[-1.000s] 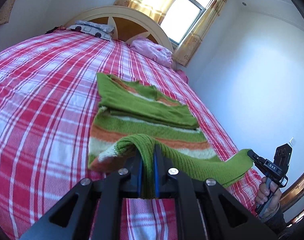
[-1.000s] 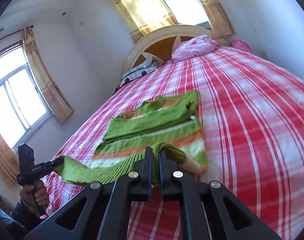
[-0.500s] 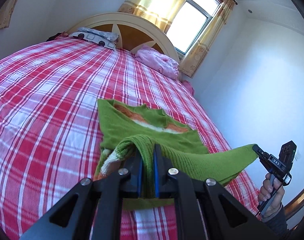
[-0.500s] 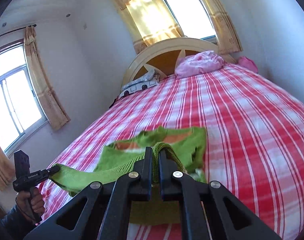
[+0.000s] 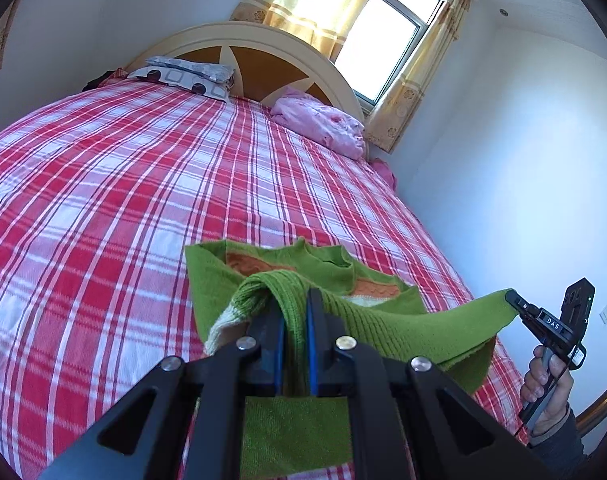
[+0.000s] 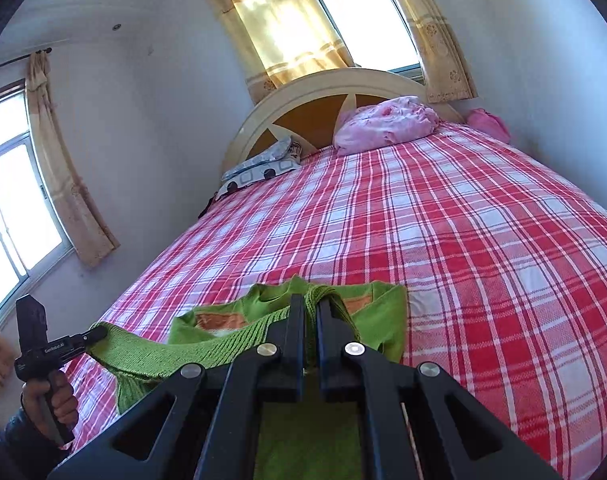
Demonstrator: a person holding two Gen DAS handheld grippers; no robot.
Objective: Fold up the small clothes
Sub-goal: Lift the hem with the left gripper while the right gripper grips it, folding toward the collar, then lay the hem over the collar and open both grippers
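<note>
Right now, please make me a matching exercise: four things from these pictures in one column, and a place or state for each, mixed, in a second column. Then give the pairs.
Things:
1. sweater
2. pink bundle
3. patterned pillow
4. left tongs

Places or states:
A. at the headboard, on the window side
B. shut on ribbed green knit
C. at the headboard, away from the window
D. hem lifted, stretched between two tongs

Pairs: 1-D, 2-A, 3-C, 4-B

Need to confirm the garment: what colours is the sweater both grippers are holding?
Green sweater with orange and cream stripes, clearest in the left wrist view.
</note>
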